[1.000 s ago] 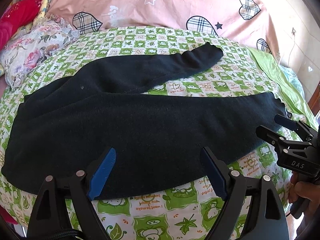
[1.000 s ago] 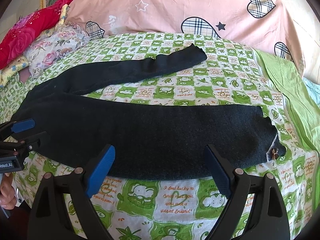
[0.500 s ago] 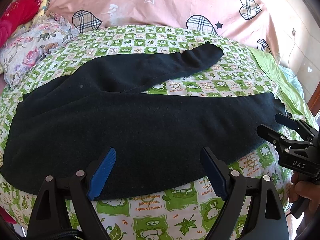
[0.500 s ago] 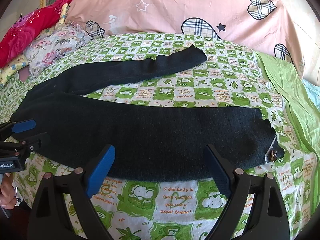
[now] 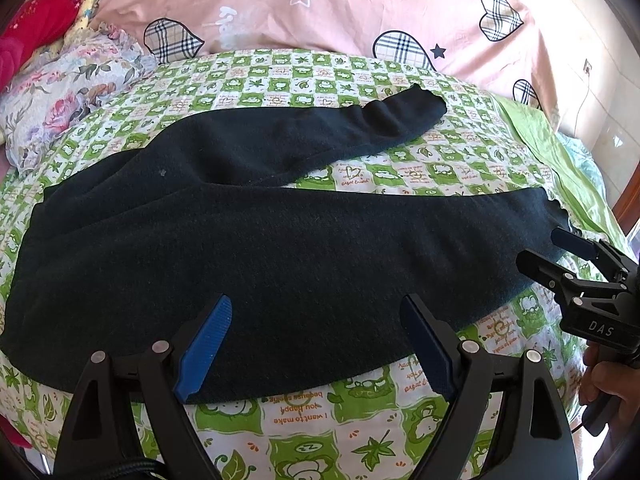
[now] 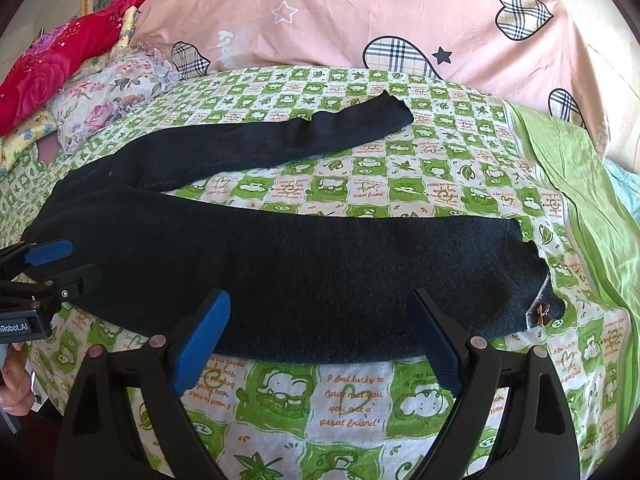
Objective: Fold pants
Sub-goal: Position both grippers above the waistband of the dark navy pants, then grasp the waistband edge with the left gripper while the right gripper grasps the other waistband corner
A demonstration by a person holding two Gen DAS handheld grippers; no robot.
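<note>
Dark navy pants (image 5: 280, 256) lie flat on the bed, waist to the left, both legs running right; the far leg (image 5: 320, 140) angles away and the near leg ends at a cuff with a small bow (image 6: 542, 314). The pants also show in the right wrist view (image 6: 320, 272). My left gripper (image 5: 316, 348) is open and empty just above the near edge of the pants' seat. My right gripper (image 6: 320, 344) is open and empty above the near leg's front edge. Each gripper shows in the other's view: the right (image 5: 560, 256) by the cuff, the left (image 6: 56, 264) by the waist.
The bed has a green-and-white cartoon sheet (image 6: 360, 396). A pink quilt with plaid hearts (image 5: 360, 12) lies along the back. Floral and red pillows (image 6: 100, 92) sit at the back left. A plain green cloth (image 6: 580, 184) lies along the right side.
Both grippers have crept slightly forward over the near edge of the pants. The pants have not moved.
</note>
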